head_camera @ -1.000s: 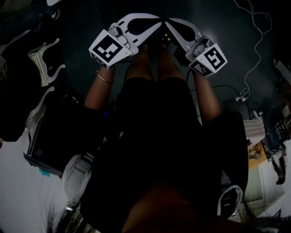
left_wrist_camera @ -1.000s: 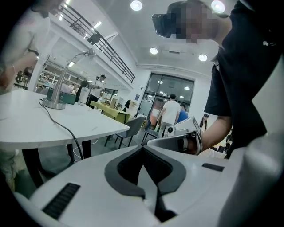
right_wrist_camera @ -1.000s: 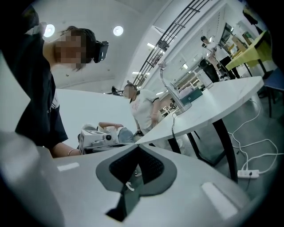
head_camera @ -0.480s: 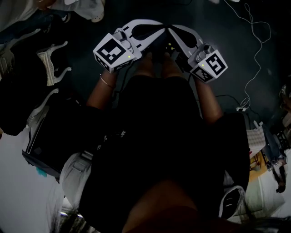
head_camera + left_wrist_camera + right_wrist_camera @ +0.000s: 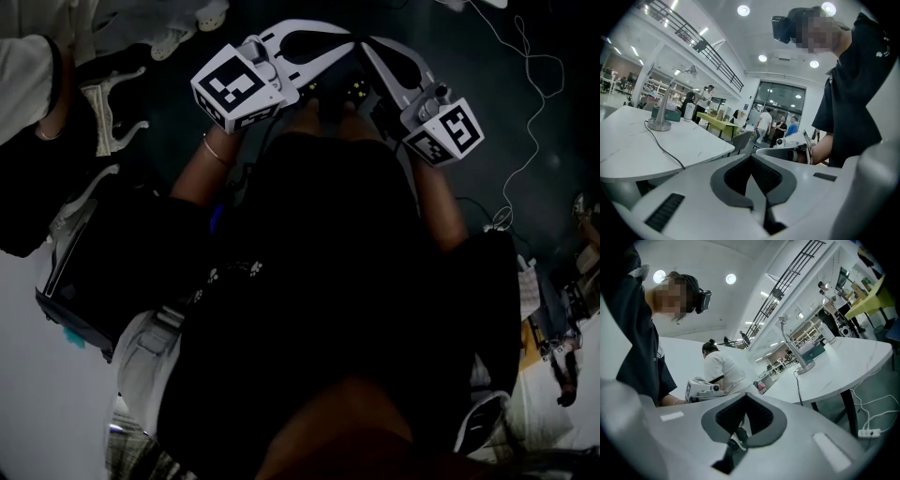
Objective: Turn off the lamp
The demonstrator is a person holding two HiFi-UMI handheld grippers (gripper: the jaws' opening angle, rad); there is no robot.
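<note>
The lamp (image 5: 660, 123), a silver gooseneck with a round base, stands on a white table (image 5: 633, 154) at the left of the left gripper view. The right gripper view shows the same lamp (image 5: 805, 365) to the right. I cannot tell whether it is lit. My left gripper (image 5: 751, 157) is shut and holds nothing. My right gripper (image 5: 746, 396) is also shut and holds nothing. In the dark head view, the left gripper (image 5: 349, 42) and right gripper (image 5: 366, 42) point toward each other, tips almost meeting, well away from the lamp.
A black cable (image 5: 665, 147) runs from the lamp base across the table. A teal box (image 5: 665, 114) sits behind the lamp. A person in a white shirt (image 5: 719, 371) bends nearby. A power strip (image 5: 868, 432) and white cords (image 5: 525, 94) lie on the floor.
Both grippers have risen together and sit higher in the head view. A white sleeve has come into the top left corner.
</note>
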